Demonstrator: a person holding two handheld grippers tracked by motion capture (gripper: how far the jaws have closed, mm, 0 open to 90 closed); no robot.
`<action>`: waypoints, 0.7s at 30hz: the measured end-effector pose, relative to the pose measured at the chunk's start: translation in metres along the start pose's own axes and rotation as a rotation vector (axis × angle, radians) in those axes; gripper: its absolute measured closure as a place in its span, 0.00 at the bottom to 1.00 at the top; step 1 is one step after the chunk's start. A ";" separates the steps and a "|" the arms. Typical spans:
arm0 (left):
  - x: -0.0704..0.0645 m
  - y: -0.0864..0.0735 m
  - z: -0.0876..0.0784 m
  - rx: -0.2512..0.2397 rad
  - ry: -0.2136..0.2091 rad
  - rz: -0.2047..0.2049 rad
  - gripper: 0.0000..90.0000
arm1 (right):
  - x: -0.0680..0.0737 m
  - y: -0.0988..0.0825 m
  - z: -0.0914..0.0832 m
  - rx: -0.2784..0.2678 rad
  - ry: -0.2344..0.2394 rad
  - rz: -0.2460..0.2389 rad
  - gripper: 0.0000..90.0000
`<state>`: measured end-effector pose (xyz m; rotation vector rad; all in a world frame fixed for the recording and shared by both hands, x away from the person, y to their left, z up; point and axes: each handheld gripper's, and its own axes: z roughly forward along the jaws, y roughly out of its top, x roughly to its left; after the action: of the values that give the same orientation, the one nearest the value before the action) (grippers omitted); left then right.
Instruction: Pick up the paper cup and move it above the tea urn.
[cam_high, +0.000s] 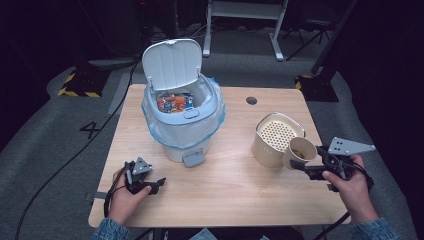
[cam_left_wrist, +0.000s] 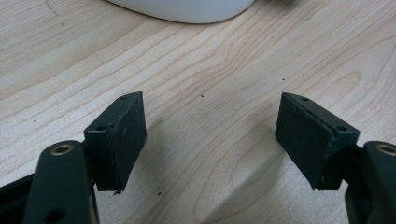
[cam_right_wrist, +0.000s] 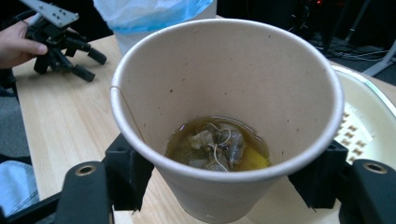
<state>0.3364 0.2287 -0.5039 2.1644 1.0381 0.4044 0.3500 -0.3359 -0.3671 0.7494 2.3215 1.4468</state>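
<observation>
Right gripper view: my right gripper (cam_right_wrist: 224, 179) clamps the tan paper cup (cam_right_wrist: 227, 107) holding a teabag, tilted beside the cream perforated strainer tub (cam_high: 274, 138); next, draining needs a slow tip. Left gripper (cam_left_wrist: 212, 140) rests wide open, empty.

1. Your bin (cam_high: 184, 112) sits back-left on the table (cam_high: 225, 190), packets (cam_high: 172, 103) inside.
2. Strainer pot (cam_high: 272, 137) is right of it.
3. Your cup (cam_high: 300, 150) is just beside the pot, teabag (cam_right_wrist: 217, 147) in it.
</observation>
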 end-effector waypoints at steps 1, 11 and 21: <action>0.000 0.000 0.000 0.001 0.001 0.001 0.28 | -0.001 0.002 -0.001 -0.002 -0.006 -0.001 0.35; -0.001 0.000 0.000 -0.001 0.006 0.000 0.28 | -0.023 0.028 0.001 -0.014 -0.044 -0.008 0.35; -0.001 0.000 0.000 -0.001 0.002 -0.007 0.28 | -0.045 0.041 0.011 -0.020 -0.081 -0.014 0.35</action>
<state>0.3358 0.2281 -0.5041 2.1593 1.0460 0.4046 0.4029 -0.3392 -0.3364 0.7706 2.2447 1.4050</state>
